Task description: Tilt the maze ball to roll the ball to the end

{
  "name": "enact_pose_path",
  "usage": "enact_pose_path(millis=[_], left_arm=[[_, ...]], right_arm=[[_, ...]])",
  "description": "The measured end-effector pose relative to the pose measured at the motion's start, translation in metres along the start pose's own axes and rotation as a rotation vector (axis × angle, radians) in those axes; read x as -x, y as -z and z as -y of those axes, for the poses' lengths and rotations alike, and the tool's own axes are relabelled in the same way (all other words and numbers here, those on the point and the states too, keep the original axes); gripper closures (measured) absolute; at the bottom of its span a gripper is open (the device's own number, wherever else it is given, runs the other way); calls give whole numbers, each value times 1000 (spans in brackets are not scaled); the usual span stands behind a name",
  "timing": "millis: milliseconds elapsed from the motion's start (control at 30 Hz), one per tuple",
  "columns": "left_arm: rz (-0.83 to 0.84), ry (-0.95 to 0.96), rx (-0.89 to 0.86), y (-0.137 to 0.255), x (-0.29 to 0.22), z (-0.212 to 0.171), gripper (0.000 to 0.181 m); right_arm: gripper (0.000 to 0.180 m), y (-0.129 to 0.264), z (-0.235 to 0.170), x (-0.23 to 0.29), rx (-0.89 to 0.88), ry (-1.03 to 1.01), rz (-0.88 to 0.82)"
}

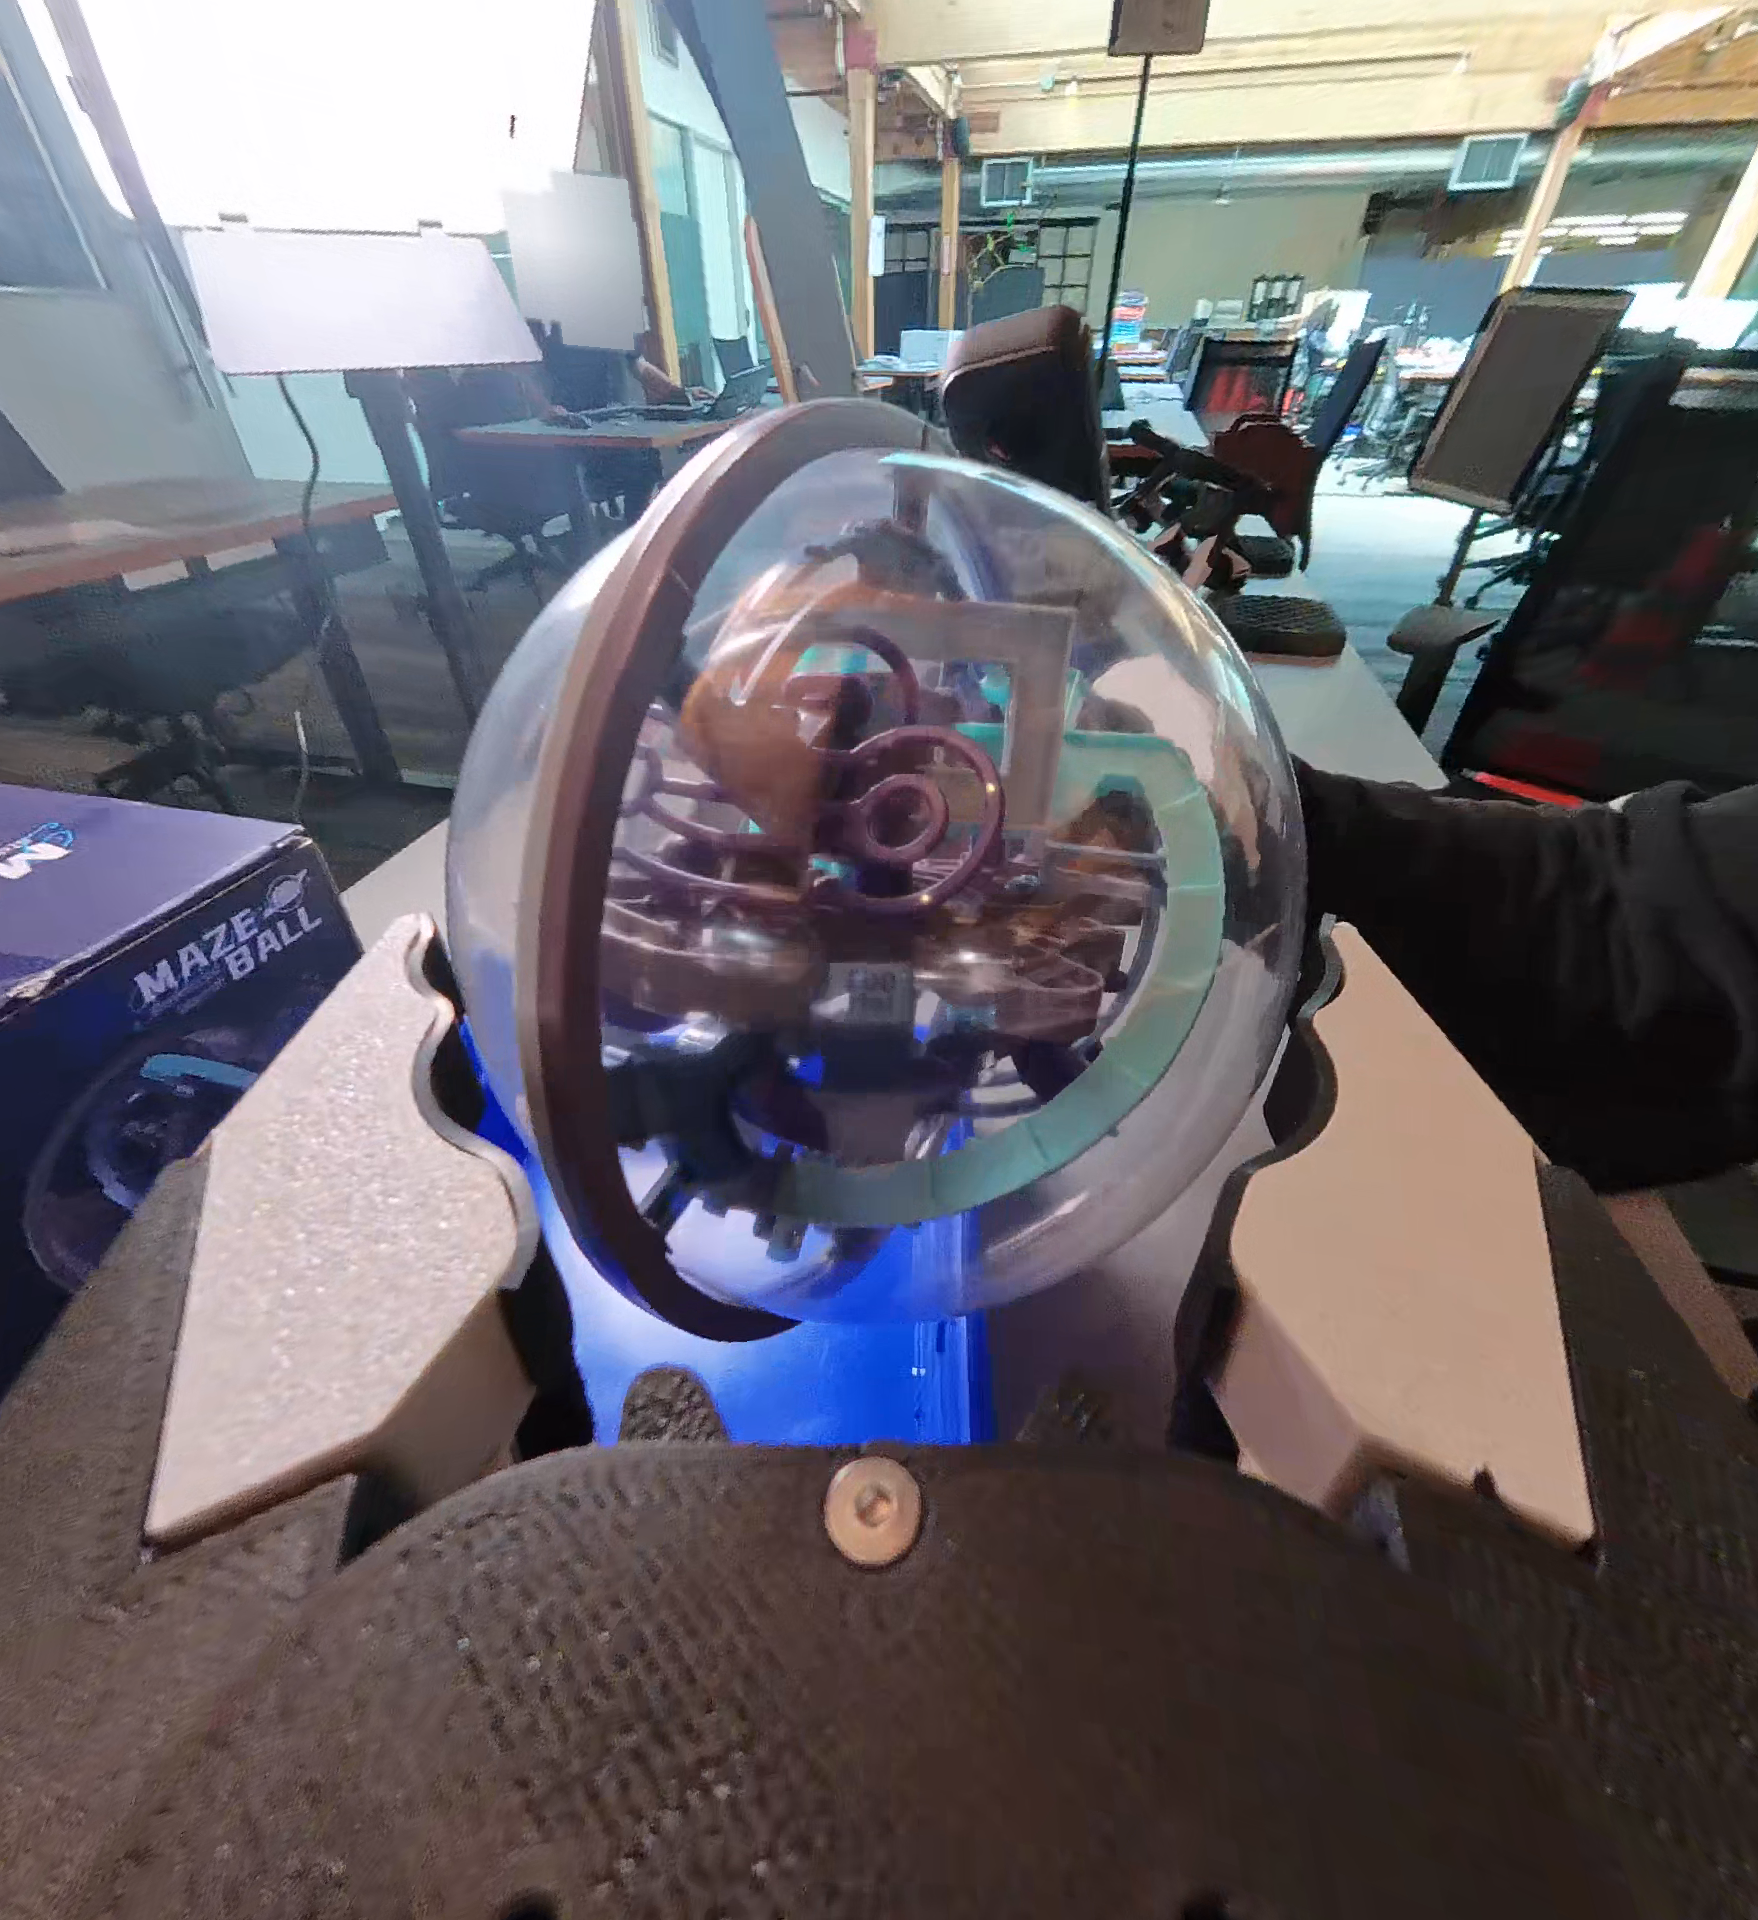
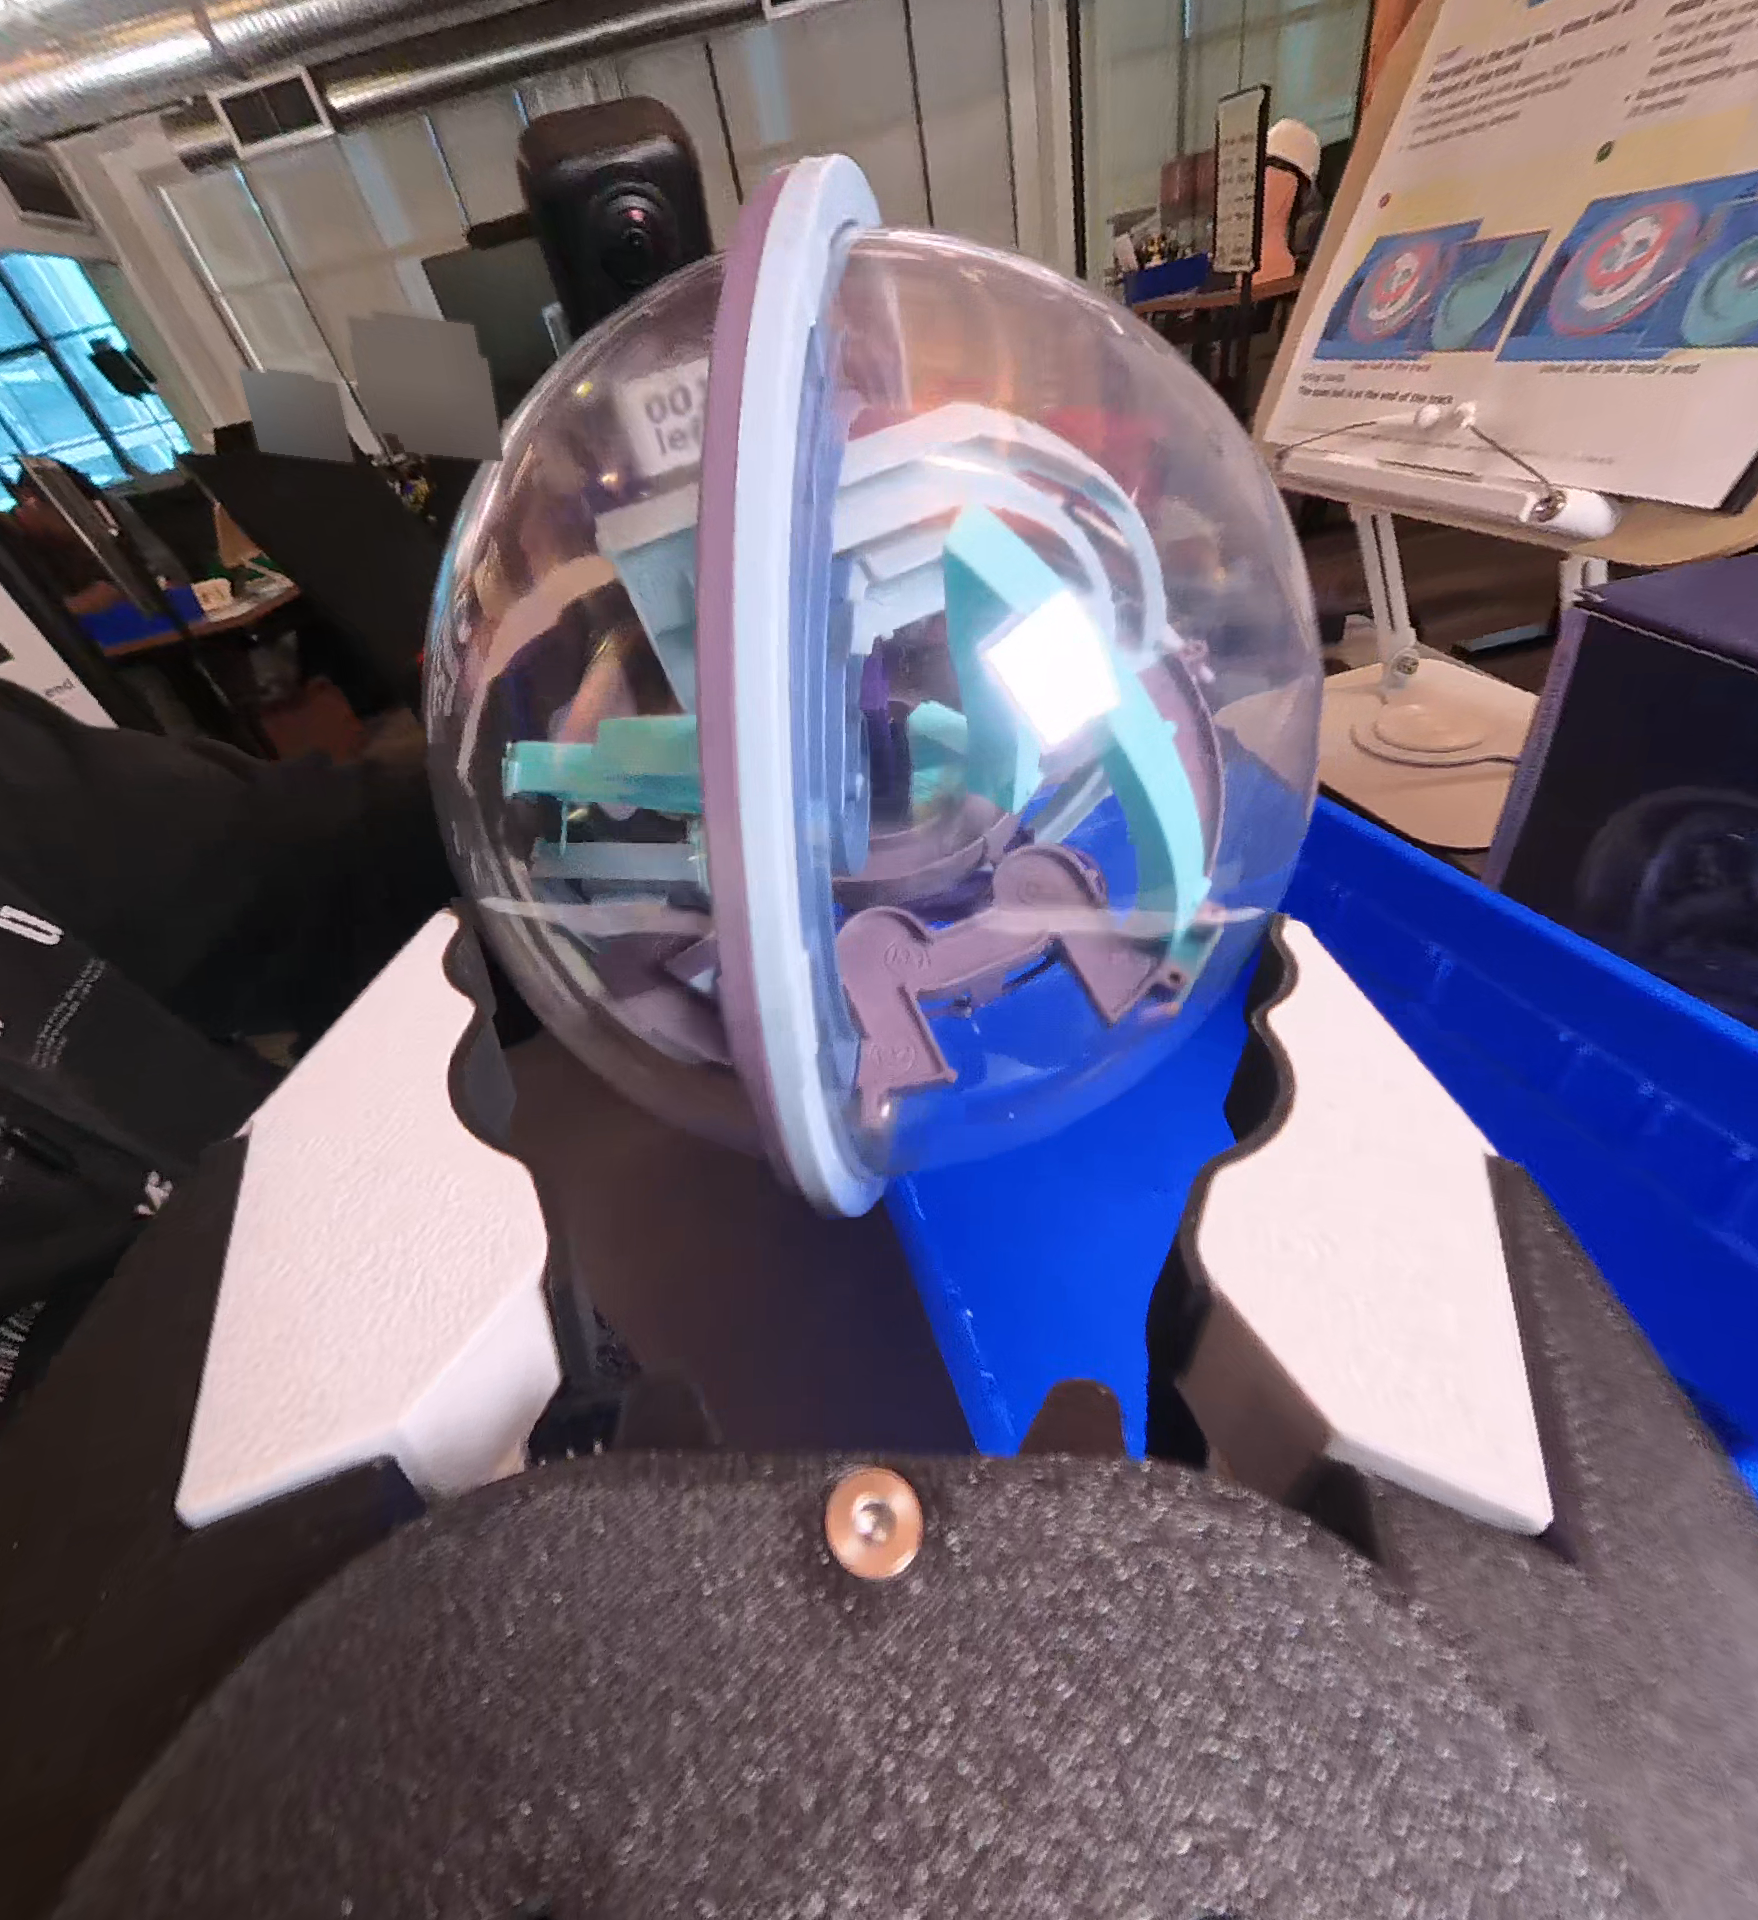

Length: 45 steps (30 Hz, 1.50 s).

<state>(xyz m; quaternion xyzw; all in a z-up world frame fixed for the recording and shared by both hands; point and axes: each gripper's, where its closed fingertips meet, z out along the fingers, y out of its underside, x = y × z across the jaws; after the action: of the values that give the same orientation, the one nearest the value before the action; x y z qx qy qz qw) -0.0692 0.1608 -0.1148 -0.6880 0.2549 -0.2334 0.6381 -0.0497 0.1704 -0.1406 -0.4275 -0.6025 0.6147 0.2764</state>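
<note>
1. holding the maze ball (image 1: 875, 873) between both tools, you have it lifted above the blue bin (image 2: 1581, 1039), not resting on anything.
2. your left gripper (image 1: 875, 997) has its fingers spread wide around the sphere's lower sides, and your right gripper (image 2: 870, 987) cradles it the same way from the opposite side; the sphere sits straight ahead of each pair of fingers.
3. both tools look equally near, so the coming tilt turns on rolling both wrists together.
4. a sphere has no long axis; the equator ring (image 2: 771, 675) stands nearly upright, leaning slightly.
5. the small ball inside cannot be made out, so you cannot tell which way to tip.
6. the maze box (image 1: 96, 997) sits at the desk's left.
</note>
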Motion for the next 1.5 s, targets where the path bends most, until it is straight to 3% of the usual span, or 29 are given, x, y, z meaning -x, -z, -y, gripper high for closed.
enact_pose_path(millis=[200,333,633,800,1167,1333,1500], left_arm=[[-163,125,94,8,-18,-34,27],[-197,146,46,15,-21,-22,27],[-190,416,-48,27,-5,0,27],[-238,530,-65,29,0,-7,27],[-366,404,-82,12,-34,-9,28],[-379,395,-233,22,-31,11,28],[-405,555,-488,44,-5,32,29]], right_arm=[[28,-13,4,16,5,50,-1],[28,-19,3,22,27,66,-8],[28,-33,14,18,-42,-225,2],[29,-35,19,13,-40,-307,-53],[29,-25,70,28,35,-78,-128],[32,-39,94,34,114,-9,-145],[57,-68,132,24,226,105,-239]])
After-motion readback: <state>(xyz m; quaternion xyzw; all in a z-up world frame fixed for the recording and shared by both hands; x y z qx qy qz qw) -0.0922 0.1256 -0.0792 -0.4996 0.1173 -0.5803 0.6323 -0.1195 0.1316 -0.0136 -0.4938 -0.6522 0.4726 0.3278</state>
